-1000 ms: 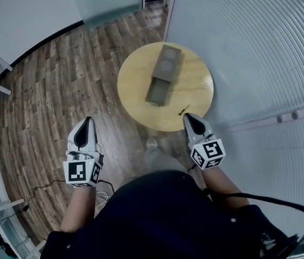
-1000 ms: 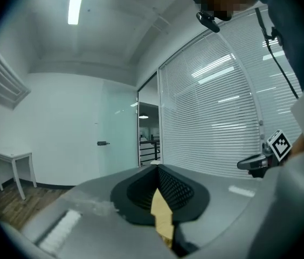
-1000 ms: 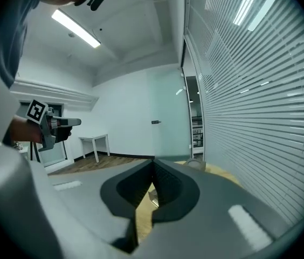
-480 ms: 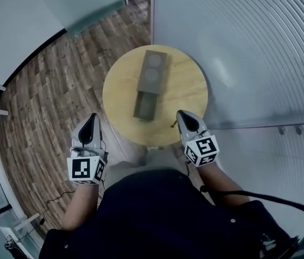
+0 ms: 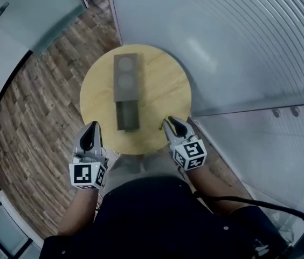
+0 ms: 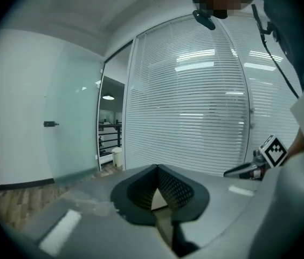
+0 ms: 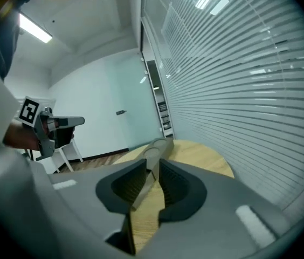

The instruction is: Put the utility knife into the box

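Right gripper (image 5: 166, 121) at the worktop's (image 5: 163, 85) near edge, fingers spreading, empty.
Left gripper (image 5: 92, 125) hovers near left, fingers pressed together; grey box (image 5: 126, 85) sits mid-worktop.

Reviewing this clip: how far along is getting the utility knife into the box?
Done: nothing yet; the utility knife lies on the table, outside the box. In hand: the right gripper is beside the knife, jaws opening, nothing between them. Remaining: grasp it, carry it to the box, release.
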`<state>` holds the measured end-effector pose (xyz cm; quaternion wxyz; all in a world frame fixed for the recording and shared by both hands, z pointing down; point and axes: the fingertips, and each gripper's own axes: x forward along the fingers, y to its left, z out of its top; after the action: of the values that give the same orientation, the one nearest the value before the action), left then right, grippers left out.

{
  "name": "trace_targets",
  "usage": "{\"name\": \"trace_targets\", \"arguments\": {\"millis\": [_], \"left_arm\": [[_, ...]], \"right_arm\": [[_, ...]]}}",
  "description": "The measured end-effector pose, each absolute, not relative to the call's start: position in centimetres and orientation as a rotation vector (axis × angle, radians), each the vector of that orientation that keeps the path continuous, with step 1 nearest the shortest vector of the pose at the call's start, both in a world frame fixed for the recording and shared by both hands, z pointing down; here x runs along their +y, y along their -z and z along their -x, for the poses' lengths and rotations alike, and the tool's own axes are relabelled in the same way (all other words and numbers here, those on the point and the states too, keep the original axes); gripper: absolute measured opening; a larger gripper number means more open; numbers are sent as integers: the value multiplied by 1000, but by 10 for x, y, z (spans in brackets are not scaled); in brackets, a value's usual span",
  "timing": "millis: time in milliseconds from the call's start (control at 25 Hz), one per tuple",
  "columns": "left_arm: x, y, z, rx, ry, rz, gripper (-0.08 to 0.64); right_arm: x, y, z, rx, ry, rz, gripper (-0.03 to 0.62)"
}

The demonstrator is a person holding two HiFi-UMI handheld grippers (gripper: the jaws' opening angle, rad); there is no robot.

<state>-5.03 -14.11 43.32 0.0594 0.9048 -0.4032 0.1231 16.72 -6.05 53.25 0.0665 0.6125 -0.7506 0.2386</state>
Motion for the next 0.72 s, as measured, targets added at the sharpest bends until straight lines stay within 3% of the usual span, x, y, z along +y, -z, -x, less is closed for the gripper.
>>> {"name": "trace_targets", "arguments": {"millis": [280, 720], "left_arm": [[-160, -473, 19, -957, -419, -2784, 3], [-169, -527, -6, -783, -480, -2805, 3]], "right_arm": [[-46, -583, -177, -2013, -840, -1954, 146], [-43, -697, -169, -1739, -924, -1955, 181]]}}
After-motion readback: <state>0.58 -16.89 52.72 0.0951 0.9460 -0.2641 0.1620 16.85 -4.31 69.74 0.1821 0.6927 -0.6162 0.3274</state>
